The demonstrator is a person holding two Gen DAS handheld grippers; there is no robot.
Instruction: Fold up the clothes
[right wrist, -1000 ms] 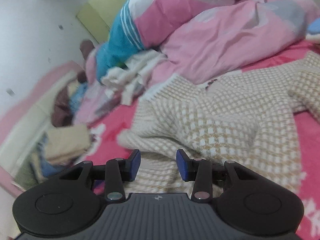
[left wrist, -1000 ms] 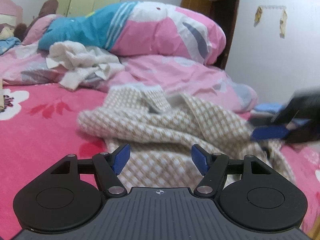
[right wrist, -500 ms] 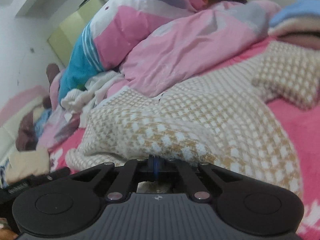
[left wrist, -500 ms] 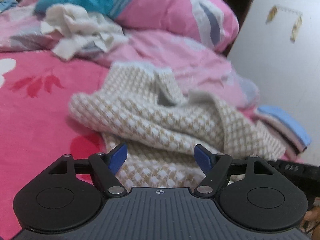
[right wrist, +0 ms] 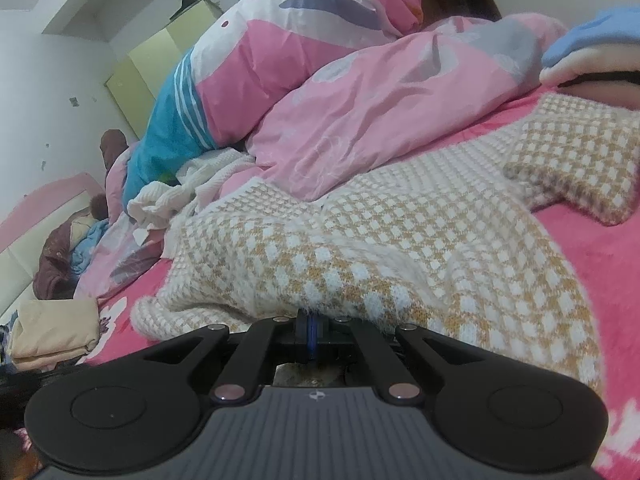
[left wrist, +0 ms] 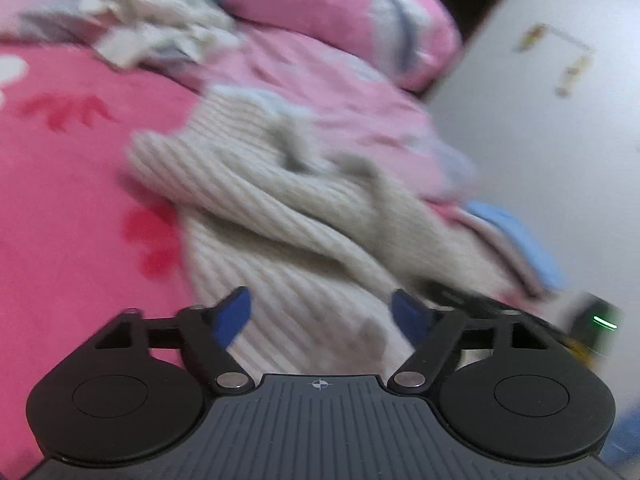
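The checked sweater (right wrist: 400,240) lies rumpled across the pink bed (right wrist: 600,272), filling the middle of both views. The right claw (right wrist: 311,334) is pressed together, pinching its near hem, likely to lift an edge for folding. The left claw (left wrist: 320,316) is spreading wider above the knit, gripping nothing. The quilt (right wrist: 360,112) heaped behind crowds the sweater's far edge.

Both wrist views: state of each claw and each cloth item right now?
Left claw: jaws opening, nothing pinched.
Right claw: shut on checked sweater's near edge.
Checked sweater: rumpled, unfolded.
White garment: crumpled against duvet.
Beige cloth: folded, lying apart.
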